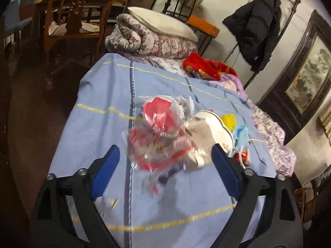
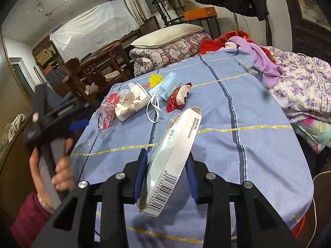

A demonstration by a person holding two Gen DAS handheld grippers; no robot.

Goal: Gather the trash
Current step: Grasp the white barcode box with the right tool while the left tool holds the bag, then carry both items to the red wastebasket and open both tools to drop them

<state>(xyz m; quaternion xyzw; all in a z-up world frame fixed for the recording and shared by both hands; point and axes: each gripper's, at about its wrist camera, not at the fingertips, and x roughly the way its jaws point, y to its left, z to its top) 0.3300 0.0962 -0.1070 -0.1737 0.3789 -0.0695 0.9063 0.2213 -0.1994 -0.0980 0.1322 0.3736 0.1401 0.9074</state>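
Note:
Trash lies on a blue cloth (image 2: 258,111). My left gripper (image 1: 165,155) is open just short of a crumpled clear and red plastic wrapper (image 1: 159,136), blurred in this view; it also shows in the right wrist view (image 2: 107,111). Beside it lie a crushed white paper cup (image 2: 134,103), a blue face mask (image 2: 167,86), a red snack packet (image 2: 178,99) and a yellow ball (image 2: 155,79). My right gripper (image 2: 167,161) is shut on an empty white carton (image 2: 173,150) with a barcode, held above the cloth.
A rolled floral quilt (image 1: 149,39) with a pillow (image 1: 163,23) lies behind the cloth. Red and purple bedding (image 2: 256,49) is piled at the right. A wooden chair (image 1: 70,18) stands at the far left. A black coat (image 1: 254,26) hangs on the wall.

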